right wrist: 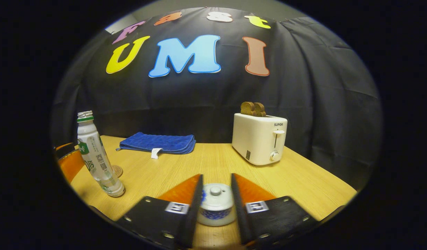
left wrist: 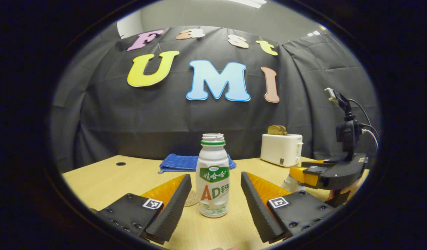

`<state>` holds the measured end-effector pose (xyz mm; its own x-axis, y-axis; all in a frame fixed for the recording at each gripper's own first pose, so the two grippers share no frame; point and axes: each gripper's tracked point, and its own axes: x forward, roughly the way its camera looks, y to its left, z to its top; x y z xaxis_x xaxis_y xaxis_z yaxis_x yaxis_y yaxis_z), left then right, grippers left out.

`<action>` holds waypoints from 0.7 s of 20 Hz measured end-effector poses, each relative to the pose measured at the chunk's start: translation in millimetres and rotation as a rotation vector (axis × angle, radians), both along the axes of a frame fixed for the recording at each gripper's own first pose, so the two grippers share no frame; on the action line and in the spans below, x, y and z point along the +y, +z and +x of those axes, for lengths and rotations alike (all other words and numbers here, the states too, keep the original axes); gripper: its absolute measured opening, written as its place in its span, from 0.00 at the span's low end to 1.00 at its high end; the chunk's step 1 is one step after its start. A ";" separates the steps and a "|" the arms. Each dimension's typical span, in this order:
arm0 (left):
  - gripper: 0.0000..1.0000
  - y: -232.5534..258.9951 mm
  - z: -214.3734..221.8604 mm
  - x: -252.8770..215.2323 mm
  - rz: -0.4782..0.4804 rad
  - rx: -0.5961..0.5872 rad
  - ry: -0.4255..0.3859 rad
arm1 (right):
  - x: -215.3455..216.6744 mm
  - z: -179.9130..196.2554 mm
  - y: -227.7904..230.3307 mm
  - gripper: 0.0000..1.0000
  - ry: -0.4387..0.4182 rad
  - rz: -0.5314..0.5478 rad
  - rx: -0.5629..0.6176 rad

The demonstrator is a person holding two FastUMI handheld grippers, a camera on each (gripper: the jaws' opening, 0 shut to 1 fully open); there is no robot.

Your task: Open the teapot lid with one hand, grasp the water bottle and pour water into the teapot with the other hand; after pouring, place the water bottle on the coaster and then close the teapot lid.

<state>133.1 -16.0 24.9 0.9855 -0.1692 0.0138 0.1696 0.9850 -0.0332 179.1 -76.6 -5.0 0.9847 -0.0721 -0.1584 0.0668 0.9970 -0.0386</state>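
A white uncapped water bottle (left wrist: 213,177) with a green neck ring stands upright on the wooden table (left wrist: 105,177). My left gripper (left wrist: 215,175) is open around it, with a small gap on each side. A round coaster (left wrist: 191,199) lies just behind the bottle to the left, partly hidden by a finger. In the right gripper view, the white and blue teapot (right wrist: 216,214) sits low between the fingers. My right gripper (right wrist: 216,175) is shut on its lid (right wrist: 215,196), which rests on the pot. The bottle (right wrist: 97,156) and coaster (right wrist: 116,171) stand far left.
A white toaster (right wrist: 259,142) with bread in its slots stands at the back right. A folded blue towel (right wrist: 157,143) lies at the back centre. In the left gripper view, the right gripper (left wrist: 298,173) hangs over the teapot at the right, near the table edge.
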 end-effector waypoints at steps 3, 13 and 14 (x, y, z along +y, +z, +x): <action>0.99 -2.5 -1.0 -2.2 0.010 0.007 -0.003 | -0.8 -7.2 0.1 0.00 -0.003 -0.009 0.004; 0.95 -1.5 1.6 -8.9 0.032 -0.011 0.013 | 10.4 -31.1 38.2 0.09 0.047 -0.016 -0.131; 0.99 -2.3 4.6 -8.2 0.038 -0.008 0.019 | 12.5 -33.8 40.0 0.09 0.056 -0.020 -0.138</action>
<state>137.7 -24.2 22.5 0.9885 -0.1507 0.0155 0.1507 0.9886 0.0055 145.3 -64.1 34.9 0.9996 -0.0179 -0.0203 0.0168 0.9985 -0.0523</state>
